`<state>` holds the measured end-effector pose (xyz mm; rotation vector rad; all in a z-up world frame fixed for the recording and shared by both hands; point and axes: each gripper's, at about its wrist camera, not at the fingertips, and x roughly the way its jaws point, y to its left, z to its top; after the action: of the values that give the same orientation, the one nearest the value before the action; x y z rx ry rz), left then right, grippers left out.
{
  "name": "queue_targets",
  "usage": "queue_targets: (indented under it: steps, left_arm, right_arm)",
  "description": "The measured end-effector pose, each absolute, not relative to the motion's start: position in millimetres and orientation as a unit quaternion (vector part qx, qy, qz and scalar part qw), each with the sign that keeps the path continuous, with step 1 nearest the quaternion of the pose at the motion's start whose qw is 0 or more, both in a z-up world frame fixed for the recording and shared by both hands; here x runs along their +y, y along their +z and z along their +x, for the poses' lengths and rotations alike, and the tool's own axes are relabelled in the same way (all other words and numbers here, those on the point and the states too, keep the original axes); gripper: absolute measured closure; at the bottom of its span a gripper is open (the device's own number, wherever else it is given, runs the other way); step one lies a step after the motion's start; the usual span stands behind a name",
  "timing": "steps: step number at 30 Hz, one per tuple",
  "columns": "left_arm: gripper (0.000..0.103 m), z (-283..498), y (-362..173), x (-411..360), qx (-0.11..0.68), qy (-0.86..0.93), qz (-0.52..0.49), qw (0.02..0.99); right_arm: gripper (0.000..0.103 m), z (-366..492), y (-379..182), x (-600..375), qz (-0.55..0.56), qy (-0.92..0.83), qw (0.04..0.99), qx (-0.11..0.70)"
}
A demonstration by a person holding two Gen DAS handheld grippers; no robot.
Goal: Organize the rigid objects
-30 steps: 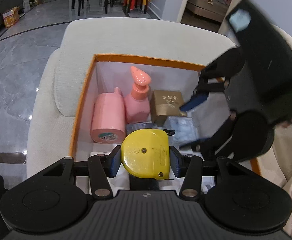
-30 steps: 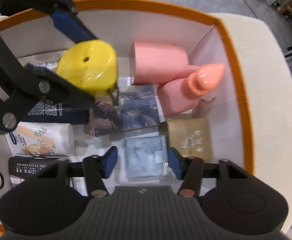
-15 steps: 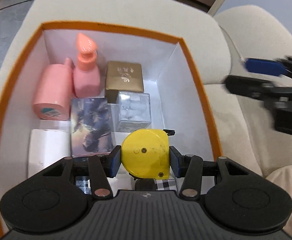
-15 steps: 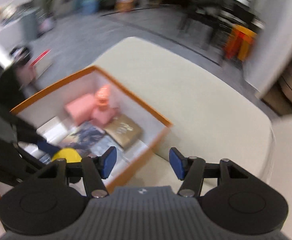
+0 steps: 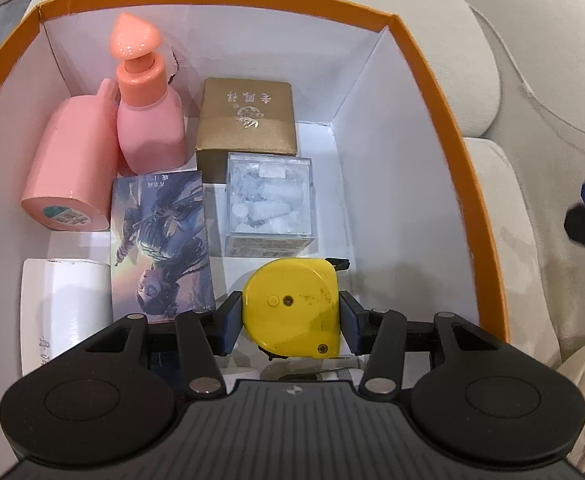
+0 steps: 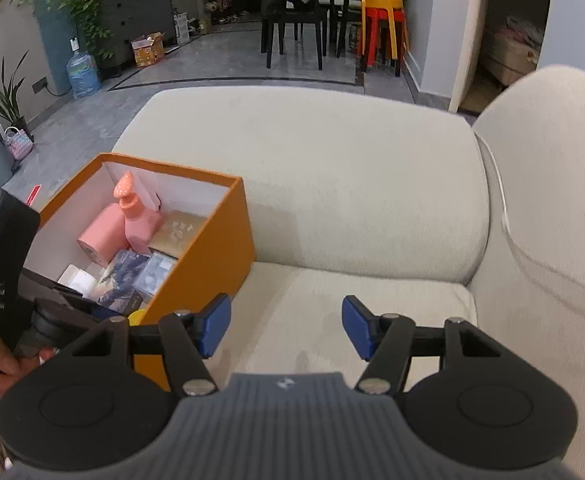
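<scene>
My left gripper (image 5: pixel 290 322) is shut on a yellow tape measure (image 5: pixel 292 308), held low inside the orange box (image 5: pixel 444 128), over its near right part. Below and ahead lie a clear plastic cube (image 5: pixel 270 204), a gold box (image 5: pixel 246 118), a pink pump bottle (image 5: pixel 148 120), a pink bottle on its side (image 5: pixel 68 172), an illustrated card box (image 5: pixel 160 240) and a white roll (image 5: pixel 64 308). My right gripper (image 6: pixel 286 326) hangs over the sofa seat to the right of the orange box (image 6: pixel 208 264); its jaws are opening with nothing between them.
The box sits on a cream sofa (image 6: pixel 332 184) with a backrest behind and an armrest (image 6: pixel 552 200) at right. A hand (image 6: pixel 4 368) holds the left gripper's body at the lower left of the right wrist view. Chairs and stools (image 6: pixel 380 28) stand far off.
My left gripper sank deeper into the box with the tape measure. My right gripper left the box, rolled upright and swung right over the sofa seat, its jaws wider.
</scene>
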<state>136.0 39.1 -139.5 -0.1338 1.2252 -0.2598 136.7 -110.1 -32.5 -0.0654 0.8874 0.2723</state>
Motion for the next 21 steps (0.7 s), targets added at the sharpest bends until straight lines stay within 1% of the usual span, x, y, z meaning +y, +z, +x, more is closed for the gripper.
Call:
queue_targets:
  steps: [4, 8, 11, 15, 17, 19, 21]
  left_arm:
    - [0.038, 137.5, -137.3, 36.6, 0.571, -0.114, -0.046, 0.811]
    - [0.037, 134.5, -129.7, 35.9, 0.563, -0.111, -0.042, 0.818]
    - [0.037, 122.0, -111.5, 39.9, 0.544, -0.106, -0.046, 0.831]
    - [0.037, 93.8, -70.4, 45.4, 0.479, -0.089, -0.053, 0.872]
    - [0.037, 81.0, -50.2, 47.0, 0.442, -0.083, -0.061, 0.891]
    - [0.037, 64.9, -27.7, 49.2, 0.399, -0.076, -0.072, 0.911]
    - [0.037, 47.7, -3.9, 51.6, 0.349, -0.062, -0.072, 0.932]
  right_arm:
    - [0.041, 136.5, -44.7, -109.1, -0.030, 0.135, 0.888, 0.438]
    - [0.041, 132.5, -45.8, -110.3, -0.026, 0.137, 0.884, 0.446]
    - [0.041, 129.2, -44.6, -107.6, -0.024, 0.139, 0.882, 0.450]
    - [0.041, 121.0, -35.4, -106.5, -0.014, 0.145, 0.886, 0.440]
    - [0.037, 116.1, -27.8, -106.4, -0.006, 0.150, 0.890, 0.431]
    - [0.037, 110.5, -18.7, -104.9, -0.003, 0.158, 0.894, 0.419]
    - [0.034, 103.6, -7.3, -101.6, -0.003, 0.166, 0.900, 0.404]
